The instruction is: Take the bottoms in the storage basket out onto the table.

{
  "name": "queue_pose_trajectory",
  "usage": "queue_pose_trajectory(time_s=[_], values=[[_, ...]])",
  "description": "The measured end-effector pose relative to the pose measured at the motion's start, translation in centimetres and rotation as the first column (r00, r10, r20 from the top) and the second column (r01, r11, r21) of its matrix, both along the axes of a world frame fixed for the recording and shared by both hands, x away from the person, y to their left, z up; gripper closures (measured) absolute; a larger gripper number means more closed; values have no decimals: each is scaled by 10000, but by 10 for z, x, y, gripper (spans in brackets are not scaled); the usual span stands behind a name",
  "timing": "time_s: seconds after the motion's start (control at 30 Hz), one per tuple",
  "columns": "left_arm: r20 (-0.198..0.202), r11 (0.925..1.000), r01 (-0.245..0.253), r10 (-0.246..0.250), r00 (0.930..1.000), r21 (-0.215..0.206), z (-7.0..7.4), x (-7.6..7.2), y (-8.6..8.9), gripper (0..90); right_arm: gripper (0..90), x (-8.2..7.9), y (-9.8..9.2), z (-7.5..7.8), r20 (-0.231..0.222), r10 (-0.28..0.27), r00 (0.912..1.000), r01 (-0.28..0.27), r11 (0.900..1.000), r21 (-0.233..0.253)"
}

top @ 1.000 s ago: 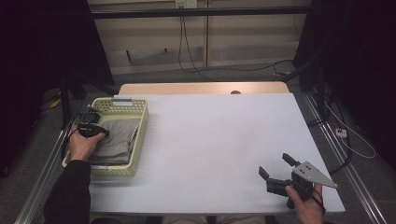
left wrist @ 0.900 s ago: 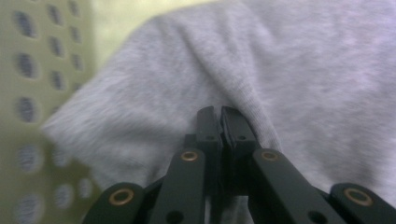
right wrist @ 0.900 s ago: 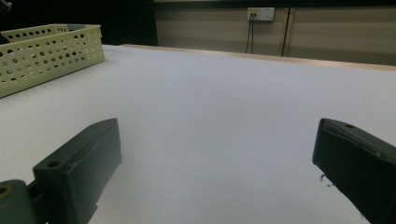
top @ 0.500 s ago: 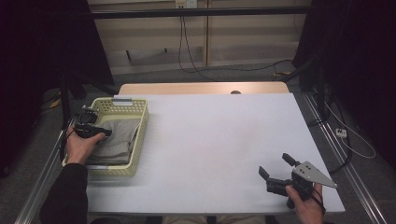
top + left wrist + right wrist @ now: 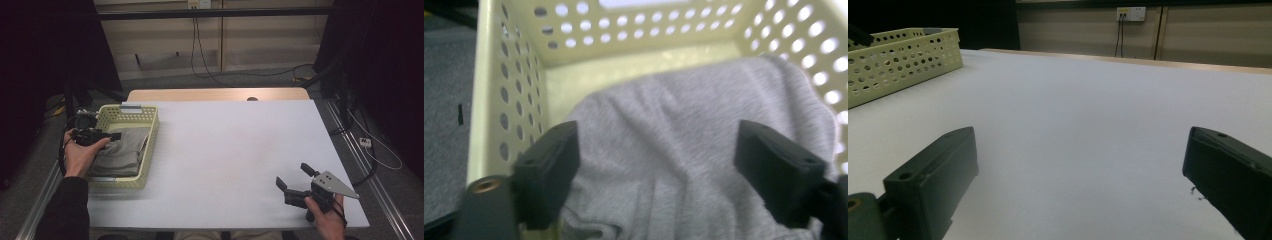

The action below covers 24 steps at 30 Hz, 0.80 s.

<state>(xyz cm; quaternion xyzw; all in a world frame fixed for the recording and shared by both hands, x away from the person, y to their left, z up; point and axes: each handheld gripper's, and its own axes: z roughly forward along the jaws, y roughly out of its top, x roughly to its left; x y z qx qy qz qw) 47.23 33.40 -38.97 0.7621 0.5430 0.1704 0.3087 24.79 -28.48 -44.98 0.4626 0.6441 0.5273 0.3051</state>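
Left tool (image 5: 656, 165), jaws apart, hangs over unlabelled grey cloth (image 5: 684, 150) in the basket (image 5: 634, 30); right tool (image 5: 1083, 185) gapes.

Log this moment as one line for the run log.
left gripper: open over grey cloth in basket | right gripper: open, idle on table

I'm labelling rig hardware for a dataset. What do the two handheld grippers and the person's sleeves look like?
Both are black. The left gripper shows blocky black jaws with a brass-coloured fitting at one base in its own view, and a black cable loops behind the hand. The right gripper carries a grey three-cornered plate with small holes. The left arm wears a dark long sleeve.
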Motion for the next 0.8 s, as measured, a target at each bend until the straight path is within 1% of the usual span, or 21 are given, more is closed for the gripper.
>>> queue_pose_trajectory(time_s=[0.03, 0.07, 0.1, 0.13, 0.17, 0.2, 0.23, 0.27, 0.33, 0.4, 0.43, 0.47, 0.5, 0.53, 0.57, 0.63, 0.67, 0.7, 0.73, 0.77, 0.8], values=[[41, 10000, 30, -29, 10000, -47, 2, -1, 1, 145, 9, 0, 0, 0, 11, 6, 10000, -6, 10000, 0], [172, 9999, -65, 67, 9998, -143, 3, -3, 2, 130, 9, 0, 0, 0, 20, 5, 10000, -5, 10000, 6], [285, 9998, -140, 144, 9995, -132, 4, -4, 4, 119, 9, 0, 1, 0, 23, -2, 10000, 1, 10000, 32], [401, 9997, -82, 90, 9992, -215, 4, -5, 6, 95, 9, 0, 0, 0, 19, 9, 10000, -9, 10000, 6], [381, 9992, 15, 0, 9993, -392, 5, -6, 8, 74, 9, 0, 0, 0, 21, -11, 10000, 11, 10000, 30], [512, 9988, 126, -102, 9986, -477, 7, -7, 9, 70, 9, 0, 0, 0, 30, -24, 10000, 24, 10000, 37], [614, 9989, 254, -229, 9979, -402, 8, -9, 10, 76, 9, 0, 0, 0, 32, -35, 10000, 35, 10000, 28], [667, 9980, 401, -369, 9971, -479, 10, -11, 10, 87, 9, 0, 0, 0, 31, -38, 10000, 38, 10000, 11], [869, 9964, 726, -686, 9939, -441, 13, -14, 10, 92, 9, 0, -1, 0, 10, -59, 10000, 59, 10000, -30], [960, 9959, 808, -767, 9924, -399, 14, -16, 9, 89, 9, -1, 0, 0, 18, -100, 9999, 100, 9999, -17], [921, 9955, 853, -812, 9924, -414, 14, -17, 9, 89, 9, -1, 0, 0, 6, -111, 9999, 111, 9999, -41], [937, 9959, 865, -837, 9921, -263, 14, -18, 9, 90, 9, -1, 0, 0, 6, -100, 10000, 100, 9999, -79], [1160, 9959, 901, -882, 9893, -111, 15, -20, 10, 89, 9, -1, 0, 0, 34, -95, 9999, 95, 9999, -105], [1453, 9957, 920, -897, 9853, -91, 15, -22, 10, 90, 9, -2, 0, 0, 42, -109, 9999, 110, 9999, -107], [1585, 9953, 956, -920, 9831, -148, 15, -24, 10, 90, 9, -2, -1, 0, 18, -130, 9999, 130, 9999, -110], [1609, 9934, 1071, -992, 9820, -411, 15, -26, 10, 87, 9, -3, -1, 0, 11, -169, 9999, 169, 9998, -110], [1625, 9927, 1152, -1081, 9808, -349, 15, -27, 9, 87, 9, -3, -1, 0, 9, -181, 9998, 181, 9998, -111], [1553, 9925, 1199, -1149, 9812, -230, 15, -28, 8, 93, 9, -3, -1, 0, 3, -193, 9998, 193, 9997, -125], [1576, 9926, 1209, -1170, 9805, -150, 14, -29, 8, 94, 9, -3, -1, 0, 3, -198, 9998, 198, 9997, -125], [1542, 9923, 1228, -1188, 9809, -169, 15, -30, 8, 91, 9, -3, -1, 0, 24, -202, 9998, 202, 9997, -121], [1597, 9927, 1191, -1144, 9805, -203, 15, -32, 8, 92, 9, -4, -1, 0, 25, -200, 9998, 200, 9997, -137]])
